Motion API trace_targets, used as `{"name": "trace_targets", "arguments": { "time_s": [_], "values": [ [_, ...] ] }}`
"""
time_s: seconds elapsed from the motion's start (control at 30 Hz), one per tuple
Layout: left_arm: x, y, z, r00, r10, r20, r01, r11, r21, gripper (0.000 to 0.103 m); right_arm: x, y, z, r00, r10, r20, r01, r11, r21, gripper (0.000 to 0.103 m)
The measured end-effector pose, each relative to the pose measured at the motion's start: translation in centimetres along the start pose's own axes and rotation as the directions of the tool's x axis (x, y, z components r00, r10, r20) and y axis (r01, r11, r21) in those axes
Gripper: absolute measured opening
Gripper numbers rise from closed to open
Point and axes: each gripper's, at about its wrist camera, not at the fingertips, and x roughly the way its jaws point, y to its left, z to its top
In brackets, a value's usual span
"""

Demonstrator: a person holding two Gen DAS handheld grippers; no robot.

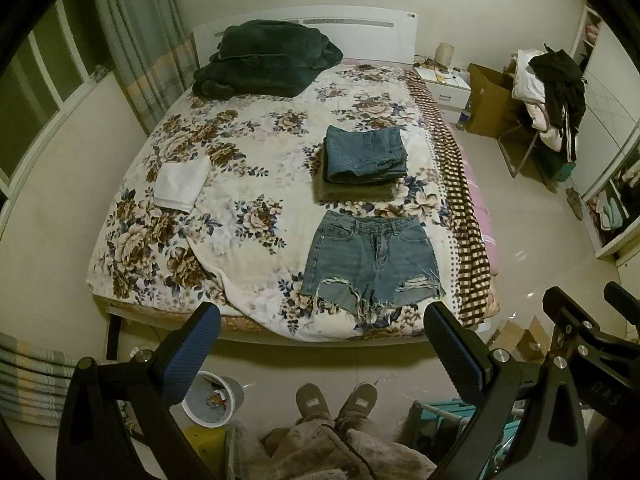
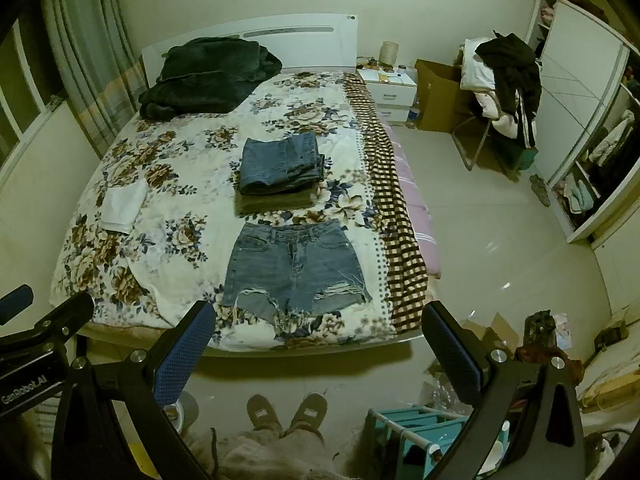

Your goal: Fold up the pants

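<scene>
A pair of frayed blue denim shorts (image 1: 372, 258) lies flat and unfolded near the foot of the floral bed (image 1: 240, 184), also in the right wrist view (image 2: 294, 266). Behind them sits a stack of folded jeans (image 1: 364, 154) on a folded olive garment (image 1: 356, 192); the stack shows in the right wrist view (image 2: 282, 164) too. My left gripper (image 1: 320, 344) is open and empty, held above the floor short of the bed's foot. My right gripper (image 2: 318, 344) is open and empty at the same height, beside the left one.
A folded white cloth (image 1: 182, 186) lies on the bed's left side. A dark green blanket pile (image 1: 264, 60) sits by the headboard. A waste bin (image 1: 212, 400) and a teal rack (image 2: 416, 428) stand on the floor near the person's feet (image 1: 336, 400). A clothes-laden chair (image 2: 500, 92) stands at the right.
</scene>
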Motion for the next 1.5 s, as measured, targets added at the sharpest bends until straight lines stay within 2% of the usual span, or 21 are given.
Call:
{"name": "trace_targets", "arguments": {
  "time_s": [1.5],
  "values": [
    [-0.2, 0.5, 1.2, 1.0, 0.005, 0.017, -0.005, 1.0, -0.002, 0.103, 0.0, 0.4, 1.0, 1.0, 0.004, 0.004, -0.004, 1.0, -0.003, 0.103]
  ]
}}
